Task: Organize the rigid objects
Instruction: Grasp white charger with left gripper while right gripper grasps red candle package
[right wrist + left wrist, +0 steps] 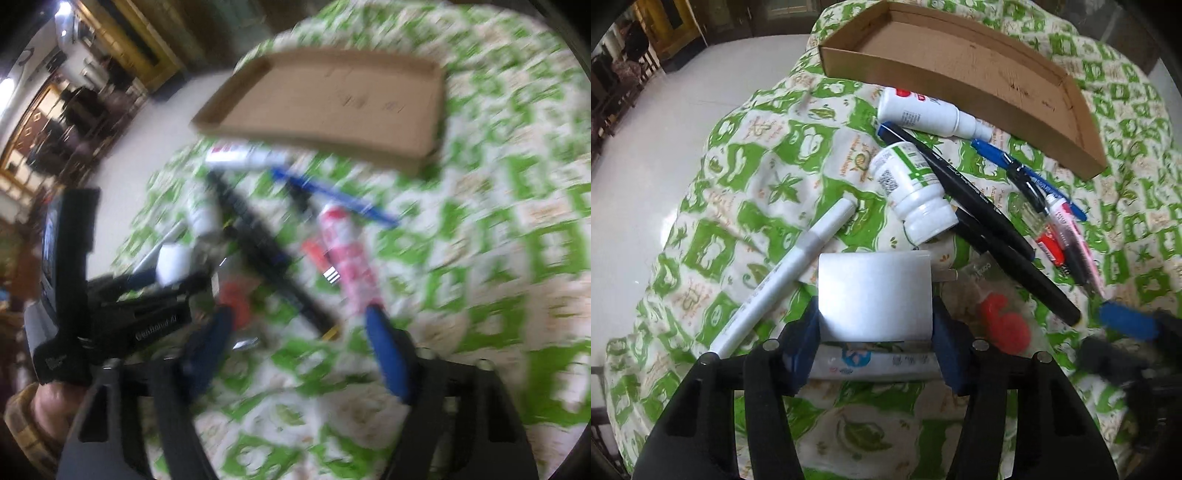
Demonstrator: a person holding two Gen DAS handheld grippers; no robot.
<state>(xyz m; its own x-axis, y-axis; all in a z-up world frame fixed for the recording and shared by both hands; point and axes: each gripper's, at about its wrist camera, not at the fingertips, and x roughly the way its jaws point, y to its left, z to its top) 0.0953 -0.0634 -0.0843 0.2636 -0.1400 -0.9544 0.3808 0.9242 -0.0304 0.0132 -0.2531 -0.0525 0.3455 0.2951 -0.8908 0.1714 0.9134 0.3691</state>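
My left gripper (875, 321) is shut on a white plug adapter (874, 295), held just above the green-patterned cloth (746, 173). Ahead lies a pile: a white marker (783, 273), a white pill bottle (912, 192), a white spray bottle (927, 110), black pens (982, 218), a blue pen (1027, 173), a pink tube (1071, 229) and a red cap (1004, 321). An empty cardboard tray (960, 74) lies behind. My right gripper (299, 325) is open and empty, its view blurred, near the pink tube (351, 254) and black pen (269, 251); it also shows in the left wrist view (1126, 325).
A white tube with a blue print (875, 363) lies under my left gripper. The cloth drops off to a pale floor (646, 147) on the left. The left gripper body (122, 314) sits close to the left of my right gripper. The cardboard tray (332, 107) lies beyond the pile.
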